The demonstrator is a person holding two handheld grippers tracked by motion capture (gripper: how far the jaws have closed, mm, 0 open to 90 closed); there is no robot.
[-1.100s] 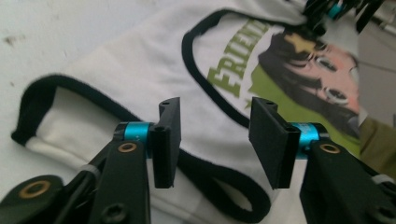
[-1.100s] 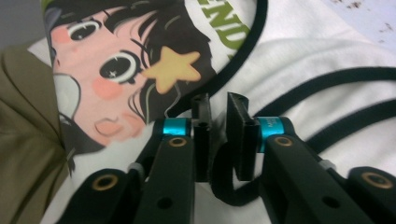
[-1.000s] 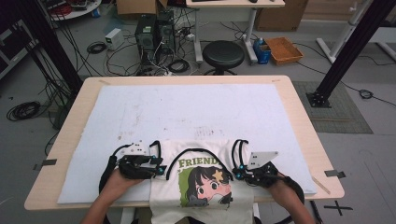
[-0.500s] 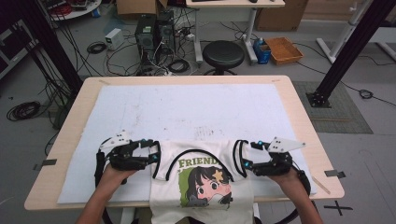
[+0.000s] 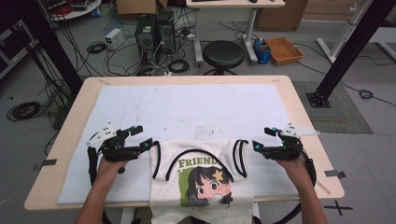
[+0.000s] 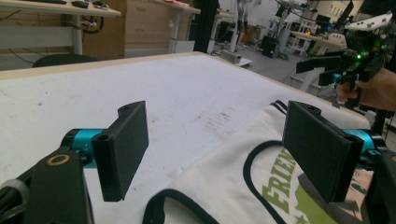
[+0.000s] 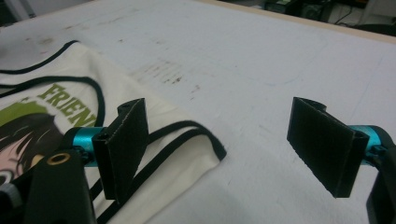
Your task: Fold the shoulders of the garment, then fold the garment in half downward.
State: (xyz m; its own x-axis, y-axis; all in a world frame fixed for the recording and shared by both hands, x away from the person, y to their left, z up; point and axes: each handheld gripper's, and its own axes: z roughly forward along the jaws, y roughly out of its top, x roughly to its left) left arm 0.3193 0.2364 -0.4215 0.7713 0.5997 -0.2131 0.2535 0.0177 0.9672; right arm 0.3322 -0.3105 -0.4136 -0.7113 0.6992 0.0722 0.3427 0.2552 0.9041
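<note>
Nearest me, a white sleeveless top (image 5: 201, 179) with black trim and a cartoon girl under green lettering lies flat on the white mat (image 5: 187, 107), its hem hanging over the table's near edge. I am holding my left gripper (image 5: 148, 143) just off the top's left armhole; its jaws have just been opening and now stand wide apart with nothing between them — in the left gripper view the pads (image 6: 122, 149) hover above the black-edged strap and bare mat. My right gripper (image 5: 256, 145) sits just beside the right shoulder strap, jaws likewise just opened and spread wide, gripping nothing; in the right gripper view the shirt's corner (image 7: 187, 154) lies below the left pad. Neither gripper touches the cloth. Farther off, the mat runs bare to the wooden table's far edge (image 5: 187, 79). Beyond stand a black stool (image 5: 224, 53), computer towers (image 5: 154, 30) among floor cables, and an orange tray (image 5: 285, 49).
</note>
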